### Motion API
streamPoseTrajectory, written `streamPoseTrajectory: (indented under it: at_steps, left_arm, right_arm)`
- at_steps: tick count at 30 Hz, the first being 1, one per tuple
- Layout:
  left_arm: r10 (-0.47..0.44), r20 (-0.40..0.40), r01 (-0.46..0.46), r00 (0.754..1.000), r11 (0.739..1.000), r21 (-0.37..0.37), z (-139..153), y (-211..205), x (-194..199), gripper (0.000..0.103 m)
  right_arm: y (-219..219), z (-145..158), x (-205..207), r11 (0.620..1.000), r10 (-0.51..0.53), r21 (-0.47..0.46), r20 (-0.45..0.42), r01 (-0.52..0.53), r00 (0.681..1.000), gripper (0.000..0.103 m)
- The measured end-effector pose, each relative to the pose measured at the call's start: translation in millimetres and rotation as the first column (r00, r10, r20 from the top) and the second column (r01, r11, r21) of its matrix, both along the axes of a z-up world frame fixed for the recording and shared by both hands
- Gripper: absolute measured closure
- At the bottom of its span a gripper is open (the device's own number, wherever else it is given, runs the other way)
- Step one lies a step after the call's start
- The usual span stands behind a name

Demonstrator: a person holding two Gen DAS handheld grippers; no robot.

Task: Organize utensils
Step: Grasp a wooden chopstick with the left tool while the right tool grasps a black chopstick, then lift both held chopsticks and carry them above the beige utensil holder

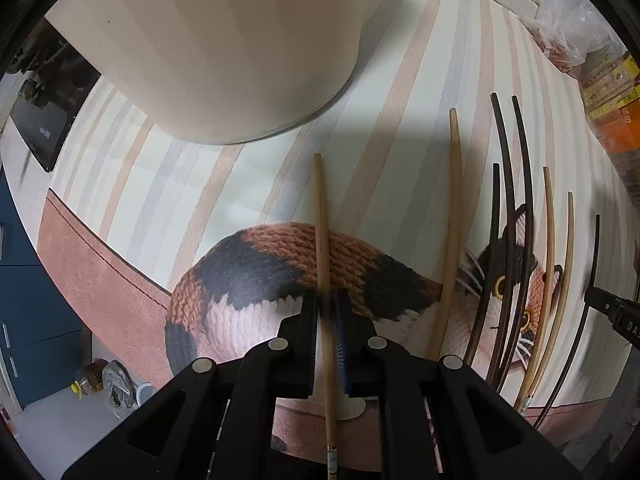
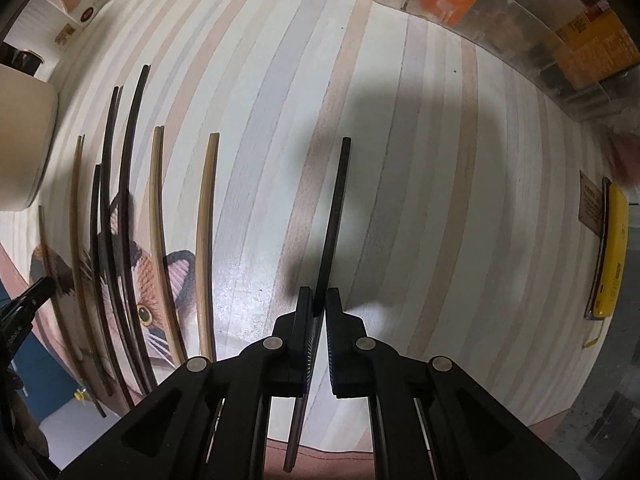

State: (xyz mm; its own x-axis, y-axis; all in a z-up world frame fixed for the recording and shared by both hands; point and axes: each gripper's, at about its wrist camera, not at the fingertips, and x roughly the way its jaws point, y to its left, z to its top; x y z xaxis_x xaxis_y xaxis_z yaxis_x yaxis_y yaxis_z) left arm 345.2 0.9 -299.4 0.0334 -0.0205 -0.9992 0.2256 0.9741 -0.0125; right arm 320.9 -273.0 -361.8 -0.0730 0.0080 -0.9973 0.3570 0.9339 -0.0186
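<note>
Left gripper [image 1: 328, 312] pinches light chopstick [image 1: 322, 216] near cream holder [image 1: 248, 60]; right gripper [image 2: 319, 304] pinches dark chopstick [image 2: 336, 208]; about 7 loose chopsticks [image 1: 508, 240] left on counter [image 2: 440, 160]; task barely begun

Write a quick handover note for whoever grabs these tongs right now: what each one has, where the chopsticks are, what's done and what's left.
Left tongs: shut on a light bamboo chopstick, over the cat placemat.
Right tongs: shut on a dark chopstick, over the striped mat.
Loose chopsticks, light and dark mixed, lie side by side on the mat between the two tongs.
The cream container stands just beyond the left tongs.
Done: one stick gripped per side.
Left: place these two, then the loose ones.
</note>
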Motion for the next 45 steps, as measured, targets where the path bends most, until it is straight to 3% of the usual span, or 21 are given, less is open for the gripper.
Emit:
streamPoseTrajectory:
  at_steps: [11,19,31,45]
  left_arm:
    - [-0.007,0.016,0.007,1.000,1.000,0.009,-4.5,-3.0,4.4,0.098]
    - [-0.002,0.083,0.000,0.997,1.000,0.028,7.0,-5.6,-2.4,0.099]
    - [-0.017,0.258,0.042,0.966,0.995,-0.092,84.1,-24.3,-14.7,0.099]
    - [-0.017,0.478,0.116,0.878,0.977,-0.179,180.5,-40.8,1.0,0.099]
  right_arm:
    - [-0.3,-1.3,15.4,1.000,-0.015,-0.001,-0.007,0.015,1.000,0.096]
    - [-3.1,8.0,-7.6,0.998,-0.069,0.006,0.056,0.069,0.996,0.097]
    - [11.2,90.2,-32.8,0.998,-0.047,-0.024,0.303,0.056,0.952,0.098]
    - [5.7,183.0,-15.6,0.994,-0.039,-0.068,0.544,0.091,0.838,0.098]
